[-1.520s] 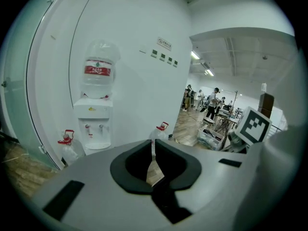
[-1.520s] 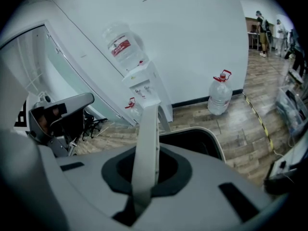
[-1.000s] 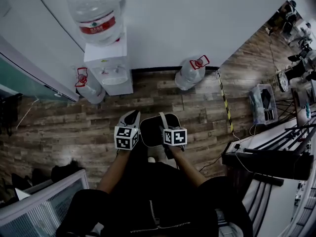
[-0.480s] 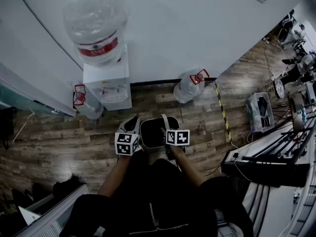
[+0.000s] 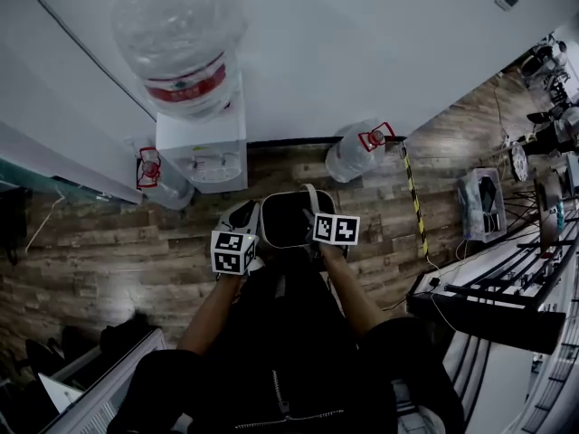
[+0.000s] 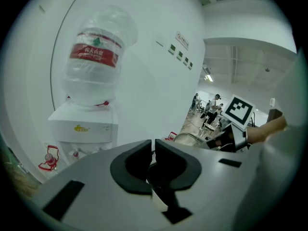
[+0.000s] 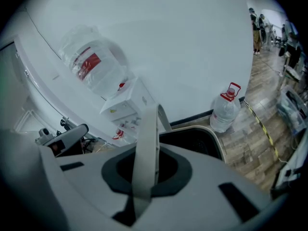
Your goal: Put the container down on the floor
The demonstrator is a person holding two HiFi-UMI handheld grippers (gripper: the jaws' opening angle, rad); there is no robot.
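The container (image 5: pixel 288 222) hangs mid-frame over the floor (image 5: pixel 81 260), its handle (image 7: pixel 146 158) clamped in the right gripper (image 5: pixel 310 217). The left gripper (image 5: pixel 249 220), jaws together, sits at its left rim, perhaps nipping it.

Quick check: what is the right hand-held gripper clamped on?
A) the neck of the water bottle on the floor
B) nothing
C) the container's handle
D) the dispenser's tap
C: the right gripper view shows the right hand-held gripper closed on the pale handle of the container.

Forearms are stretching forward; left gripper (image 5: pixel 246 221) is pinching the dark plastic container (image 5: pixel 288 222) at its rim, right gripper (image 5: pixel 311 221) its pale handle (image 7: pixel 147 162).
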